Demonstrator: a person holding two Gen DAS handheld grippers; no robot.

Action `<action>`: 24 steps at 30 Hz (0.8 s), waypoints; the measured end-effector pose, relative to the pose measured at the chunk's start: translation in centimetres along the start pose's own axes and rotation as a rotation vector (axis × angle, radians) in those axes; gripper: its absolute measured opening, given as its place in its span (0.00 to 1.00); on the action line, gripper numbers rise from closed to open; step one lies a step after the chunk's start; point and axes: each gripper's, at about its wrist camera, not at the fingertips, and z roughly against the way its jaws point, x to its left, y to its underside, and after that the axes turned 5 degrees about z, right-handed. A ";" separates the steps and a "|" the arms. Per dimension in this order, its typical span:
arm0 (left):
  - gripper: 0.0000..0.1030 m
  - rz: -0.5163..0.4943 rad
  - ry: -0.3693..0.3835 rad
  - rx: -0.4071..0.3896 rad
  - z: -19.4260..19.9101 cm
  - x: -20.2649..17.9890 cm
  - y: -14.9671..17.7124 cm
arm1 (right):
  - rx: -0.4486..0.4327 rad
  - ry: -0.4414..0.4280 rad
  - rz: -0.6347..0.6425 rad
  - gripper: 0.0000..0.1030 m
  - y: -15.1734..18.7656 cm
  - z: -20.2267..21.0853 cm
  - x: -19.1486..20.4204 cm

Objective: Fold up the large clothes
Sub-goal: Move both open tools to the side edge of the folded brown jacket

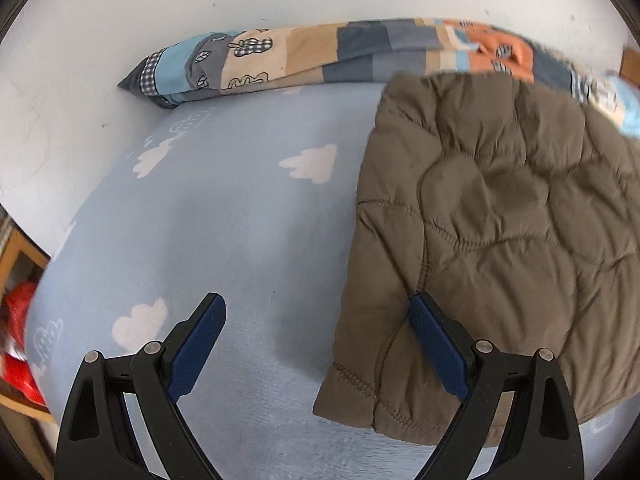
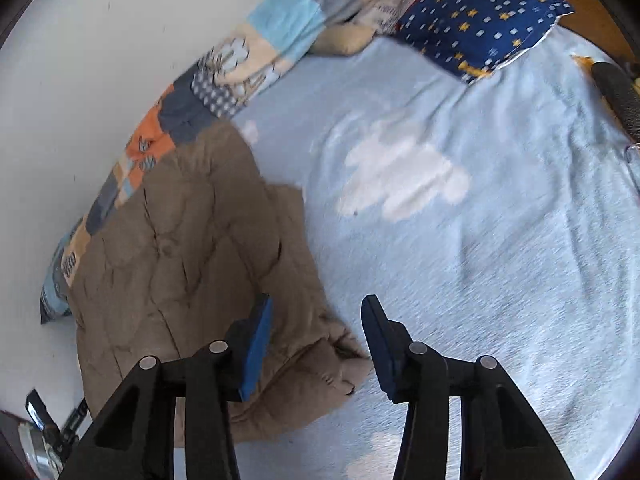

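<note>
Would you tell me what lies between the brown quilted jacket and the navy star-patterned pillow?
Only bare light-blue cloud-print bedsheet lies between the brown quilted jacket and the navy star-patterned pillow, as the right wrist view shows.

Home bedroom: cloud-print bedsheet (image 2: 500, 240), star pillow (image 2: 480, 24), patchwork quilt (image 1: 320, 56).

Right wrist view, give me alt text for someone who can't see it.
A brown quilted jacket lies folded on a light blue cloud-print bed sheet, its near corner between the right gripper's parted jaws. A patchwork quilt and a navy star-print pillow lie beyond.
</note>
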 end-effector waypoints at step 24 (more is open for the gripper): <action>0.90 0.128 0.398 0.150 -4.9 6.8 -5.8 | -0.032 -0.146 0.128 0.52 -3.1 -1.1 -0.4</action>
